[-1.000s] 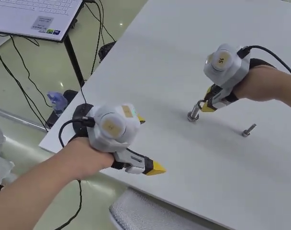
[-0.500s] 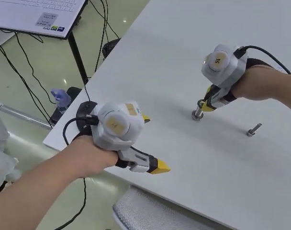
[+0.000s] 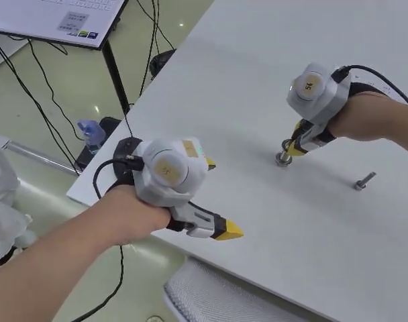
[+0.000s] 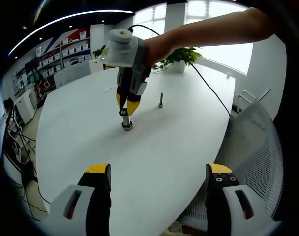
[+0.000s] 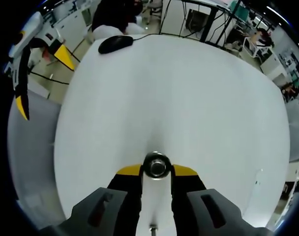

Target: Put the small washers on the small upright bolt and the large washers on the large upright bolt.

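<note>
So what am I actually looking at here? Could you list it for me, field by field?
Surface: white table
Left gripper: open, holding nothing, over the table's near edge
Right gripper: jaws on either side of the large bolt's top; grip unclear
Large bolt: upright on the table
Small bolt: upright, apart from the large one, nothing touching it
Off the table: laptop on a separate stand
</note>
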`<act>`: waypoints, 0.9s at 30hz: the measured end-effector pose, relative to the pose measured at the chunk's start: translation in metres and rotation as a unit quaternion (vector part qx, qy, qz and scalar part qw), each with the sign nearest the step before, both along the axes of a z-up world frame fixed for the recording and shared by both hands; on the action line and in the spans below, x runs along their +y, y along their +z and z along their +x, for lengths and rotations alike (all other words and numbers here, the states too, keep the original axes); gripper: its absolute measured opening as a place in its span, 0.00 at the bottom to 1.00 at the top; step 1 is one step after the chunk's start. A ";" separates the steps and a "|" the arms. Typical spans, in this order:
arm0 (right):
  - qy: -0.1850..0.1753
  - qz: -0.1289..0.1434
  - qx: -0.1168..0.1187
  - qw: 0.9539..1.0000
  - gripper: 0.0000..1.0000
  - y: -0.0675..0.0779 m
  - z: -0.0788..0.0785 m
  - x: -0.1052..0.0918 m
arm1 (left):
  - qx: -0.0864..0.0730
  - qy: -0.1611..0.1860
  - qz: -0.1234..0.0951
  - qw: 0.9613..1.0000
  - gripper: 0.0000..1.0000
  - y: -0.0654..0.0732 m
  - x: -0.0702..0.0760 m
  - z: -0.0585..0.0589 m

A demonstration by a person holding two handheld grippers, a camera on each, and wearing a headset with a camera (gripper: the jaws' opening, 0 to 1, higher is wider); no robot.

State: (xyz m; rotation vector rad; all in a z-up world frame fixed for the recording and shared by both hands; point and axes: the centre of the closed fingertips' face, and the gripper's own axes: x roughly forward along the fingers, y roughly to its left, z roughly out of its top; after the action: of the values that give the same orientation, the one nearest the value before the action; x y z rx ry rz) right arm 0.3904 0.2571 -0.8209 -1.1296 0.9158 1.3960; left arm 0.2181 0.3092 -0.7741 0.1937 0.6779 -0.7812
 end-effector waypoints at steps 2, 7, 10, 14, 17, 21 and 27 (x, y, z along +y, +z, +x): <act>0.002 -0.003 -0.001 1.000 0.22 -0.002 -0.001 0.000 | 0.003 0.000 0.001 1.000 0.78 -0.001 0.001 -0.001; 0.006 -0.008 -0.001 1.000 0.22 -0.005 -0.003 -0.002 | 0.003 0.001 0.000 1.000 0.78 -0.001 0.001 -0.001; 0.005 -0.010 0.001 1.000 0.22 -0.007 -0.004 -0.003 | 0.002 0.001 -0.001 1.000 0.78 -0.001 0.001 -0.001; 0.001 -0.013 0.005 1.000 0.22 -0.012 -0.006 -0.004 | 0.005 0.002 0.000 1.000 0.78 -0.002 0.002 0.000; -0.001 -0.014 0.009 1.000 0.22 -0.016 -0.007 -0.005 | 0.006 0.002 -0.001 1.000 0.77 -0.002 0.002 0.000; -0.005 -0.015 0.013 1.000 0.22 -0.022 -0.008 -0.005 | 0.008 0.000 0.000 1.000 0.77 -0.003 0.002 0.000; -0.009 -0.019 0.016 1.000 0.22 -0.032 -0.008 -0.005 | 0.011 -0.001 0.000 1.000 0.77 -0.005 0.002 -0.001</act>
State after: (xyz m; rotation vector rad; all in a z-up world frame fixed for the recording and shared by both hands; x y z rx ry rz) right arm 0.3823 0.2523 -0.8526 -1.1274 0.9766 1.3912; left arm 0.2175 0.3116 -0.7788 0.1864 0.6981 -0.7868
